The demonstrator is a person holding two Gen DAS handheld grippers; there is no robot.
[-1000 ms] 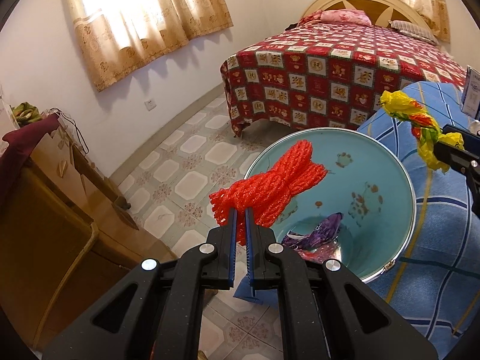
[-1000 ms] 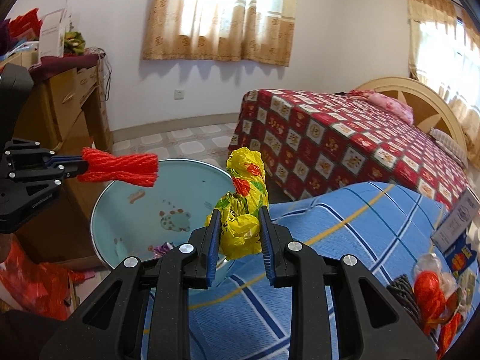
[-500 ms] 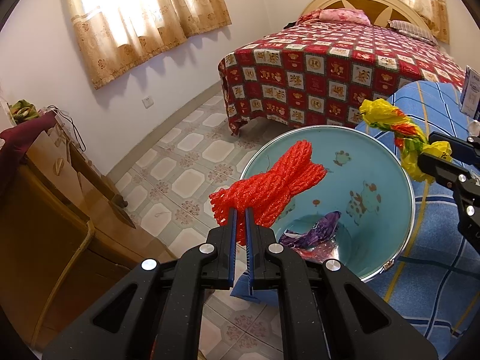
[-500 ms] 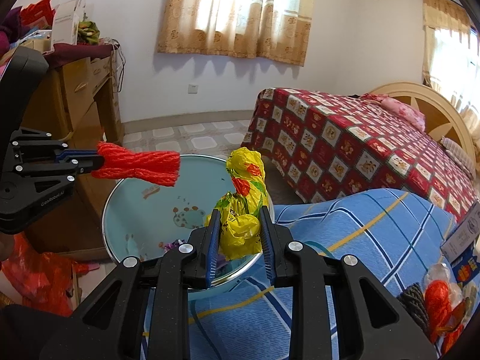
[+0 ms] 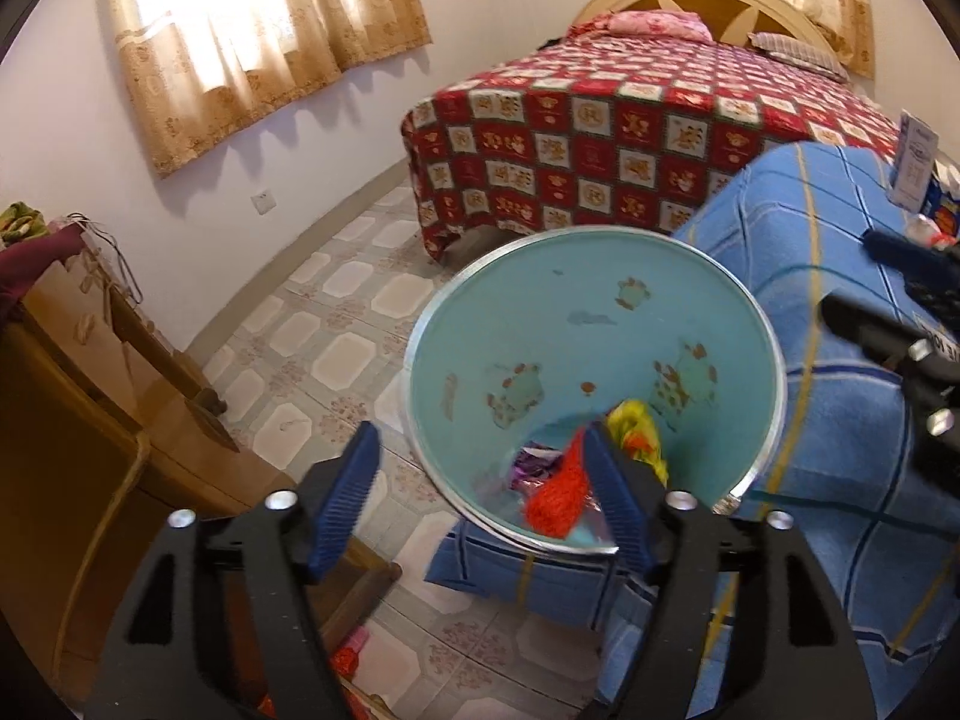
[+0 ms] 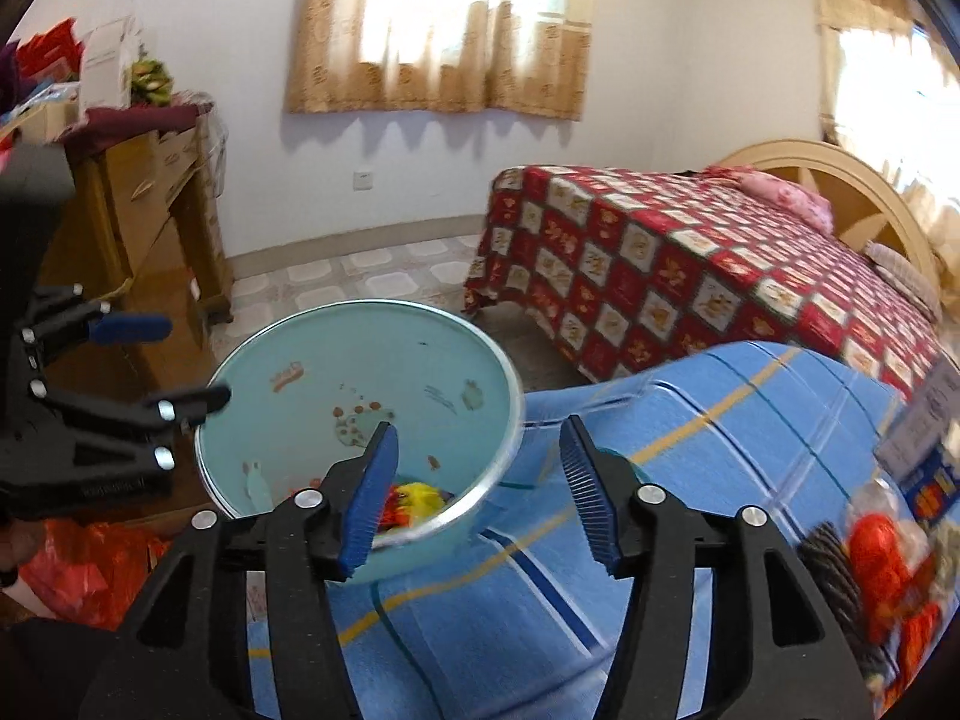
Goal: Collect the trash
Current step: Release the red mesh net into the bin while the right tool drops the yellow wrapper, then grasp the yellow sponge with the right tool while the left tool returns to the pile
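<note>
Release over the bin (image 5: 708, 300): left gripper (image 5: 480, 492) and right gripper (image 6: 477, 492), jaws opening and empty, should stay above the rim while red netting (image 5: 555, 501) and yellow wrapper (image 6: 420, 498) settle.

1. The left wrist camera sits close behind its own fingers, tilted down over the near left rim of the blue bin (image 5: 600, 312), facing the red-quilted bed (image 5: 630, 120) beyond it.
2. The right wrist camera looks down from the bin's (image 6: 360, 372) right, over the blue striped cloth (image 6: 690, 420), towards the curtained window (image 6: 444, 30).
3. Both views share the bin, bed (image 6: 690, 264), cloth (image 5: 840, 396) and wooden dresser (image 5: 72, 396) left of the bin.
4. Each view catches the other gripper beside the bin.
</note>
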